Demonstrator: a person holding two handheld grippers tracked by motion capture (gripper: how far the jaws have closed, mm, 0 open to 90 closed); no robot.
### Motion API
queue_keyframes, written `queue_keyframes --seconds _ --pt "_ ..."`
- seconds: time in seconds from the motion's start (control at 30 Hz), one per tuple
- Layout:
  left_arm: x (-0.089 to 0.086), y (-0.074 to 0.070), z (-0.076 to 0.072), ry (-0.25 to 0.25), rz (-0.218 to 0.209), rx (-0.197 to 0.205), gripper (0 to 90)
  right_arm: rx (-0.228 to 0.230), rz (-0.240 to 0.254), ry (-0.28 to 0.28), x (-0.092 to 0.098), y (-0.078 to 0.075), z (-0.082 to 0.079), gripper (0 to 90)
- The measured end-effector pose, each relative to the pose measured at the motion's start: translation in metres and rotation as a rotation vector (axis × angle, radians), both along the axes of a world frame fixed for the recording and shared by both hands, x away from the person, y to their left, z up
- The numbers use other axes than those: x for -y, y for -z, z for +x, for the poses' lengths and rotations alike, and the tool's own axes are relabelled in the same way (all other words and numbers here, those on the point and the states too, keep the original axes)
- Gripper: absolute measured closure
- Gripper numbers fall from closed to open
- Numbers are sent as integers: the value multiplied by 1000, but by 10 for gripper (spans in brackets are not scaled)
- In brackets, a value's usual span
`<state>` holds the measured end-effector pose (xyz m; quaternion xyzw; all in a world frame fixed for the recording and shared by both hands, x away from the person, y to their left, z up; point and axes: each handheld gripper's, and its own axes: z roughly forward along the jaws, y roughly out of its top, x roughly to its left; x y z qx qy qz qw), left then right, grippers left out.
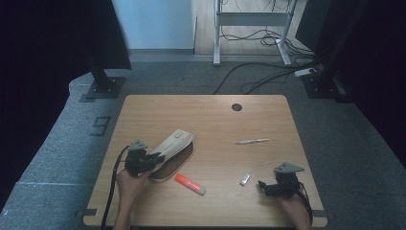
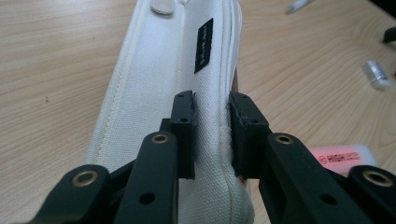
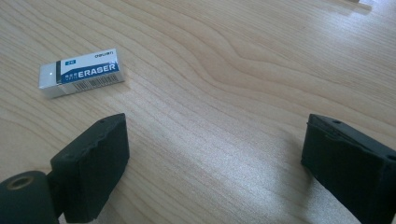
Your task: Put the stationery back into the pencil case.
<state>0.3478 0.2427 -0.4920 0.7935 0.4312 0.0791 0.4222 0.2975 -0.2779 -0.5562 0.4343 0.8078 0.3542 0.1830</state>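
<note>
We see the pencil case (image 1: 171,147) lying slantwise at the table's (image 1: 210,117) left, with the orange highlighter (image 1: 189,184) just beside its near end. The eraser (image 1: 244,179) sits near the right gripper (image 1: 262,184), blocking its leftward path. A pen (image 1: 252,141) lies farther back; bare wood between them gives passage.
</note>
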Motion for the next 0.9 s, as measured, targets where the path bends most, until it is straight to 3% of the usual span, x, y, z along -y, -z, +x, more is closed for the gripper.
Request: queue_keyframes --seconds 0.17,0.23,0.63,0.9 --pt "-9 1 2 -20 -84 -20 734 0 0 0 0 0 0 71" --pt "-10 1 2 -20 -92 -21 734 0 0 0 0 0 0 71" --pt "-11 2 2 -10 -85 -20 733 11 12 -10 1 -1 0 131" --pt "-12 1 1 -3 -81 -20 729 16 5 -26 2 -6 9 130"
